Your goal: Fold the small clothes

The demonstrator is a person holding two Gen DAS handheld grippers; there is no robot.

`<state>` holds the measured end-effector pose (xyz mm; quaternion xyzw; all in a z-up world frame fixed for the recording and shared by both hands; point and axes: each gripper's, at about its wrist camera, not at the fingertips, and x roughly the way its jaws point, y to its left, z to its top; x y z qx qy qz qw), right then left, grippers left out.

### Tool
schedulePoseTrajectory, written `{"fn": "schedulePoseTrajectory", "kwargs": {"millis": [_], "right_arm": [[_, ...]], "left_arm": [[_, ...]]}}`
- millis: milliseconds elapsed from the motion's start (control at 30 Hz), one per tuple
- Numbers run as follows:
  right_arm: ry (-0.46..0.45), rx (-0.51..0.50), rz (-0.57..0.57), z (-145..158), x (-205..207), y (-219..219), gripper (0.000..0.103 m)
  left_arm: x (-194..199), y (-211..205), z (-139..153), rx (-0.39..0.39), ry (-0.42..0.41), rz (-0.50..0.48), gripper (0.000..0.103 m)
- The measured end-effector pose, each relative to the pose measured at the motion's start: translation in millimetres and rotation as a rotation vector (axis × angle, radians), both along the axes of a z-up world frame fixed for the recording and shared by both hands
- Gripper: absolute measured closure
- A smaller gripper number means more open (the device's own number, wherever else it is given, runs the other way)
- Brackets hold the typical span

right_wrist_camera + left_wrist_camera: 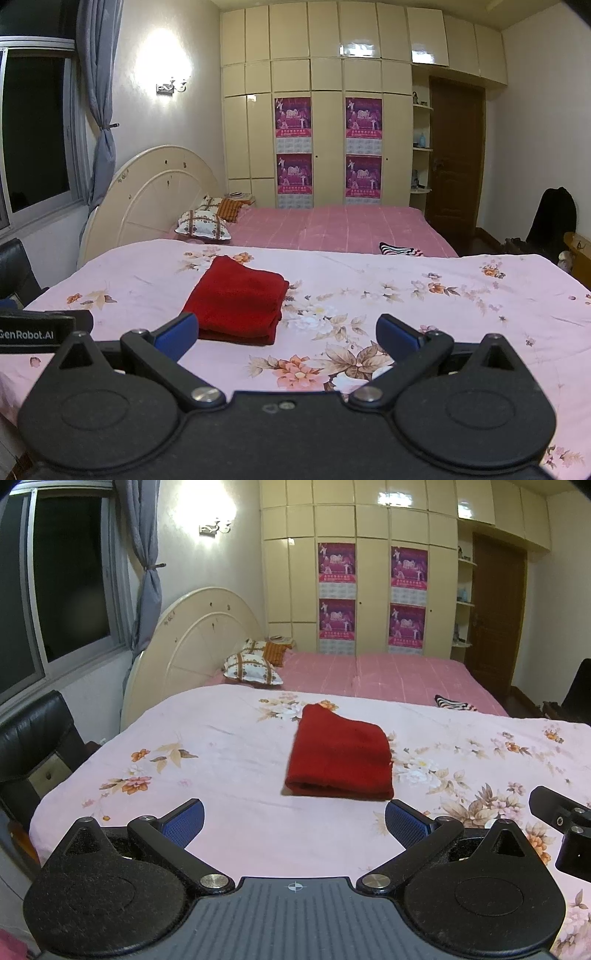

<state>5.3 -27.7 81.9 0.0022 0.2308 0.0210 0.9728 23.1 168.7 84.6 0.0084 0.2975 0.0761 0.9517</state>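
Note:
A red garment [340,757] lies folded into a neat rectangle on the pink floral sheet [221,746]. It also shows in the right wrist view [236,304], left of centre. My left gripper [294,818] is open and empty, held just short of the garment's near edge. My right gripper [286,332] is open and empty, to the right of the garment's near corner. Part of the right gripper's body [561,827] shows at the right edge of the left wrist view. Neither gripper touches the cloth.
A bed with a pink checked cover [388,672] and patterned pillows [251,666] stands behind. A striped cloth [400,249] lies at its near edge. A black chair [33,738] stands left, a wardrobe [369,572] and a door [456,158] at the back.

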Motion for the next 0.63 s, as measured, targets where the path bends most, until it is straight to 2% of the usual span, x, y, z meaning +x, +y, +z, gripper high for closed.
{"fn": "schedulePoseTrajectory", "kwargs": {"millis": [400, 533, 633], "right_arm": [[0.022, -0.002, 0.004, -5.1, 11.3, -1.0, 0.001], [0.032, 0.001, 0.007, -8.5, 16.7, -1.6, 0.001], [0.039, 0.004, 0.010, -10.5, 20.3, -2.3, 0.001]], "left_arm": [[14.4, -1.8, -9.1, -0.002, 0.034, -0.026, 0.000], [19.6, -0.5, -12.8, -0.034, 0.024, -0.054, 0.000], [25.4, -3.2, -14.8, -0.014, 0.014, -0.043, 0.000]]}}
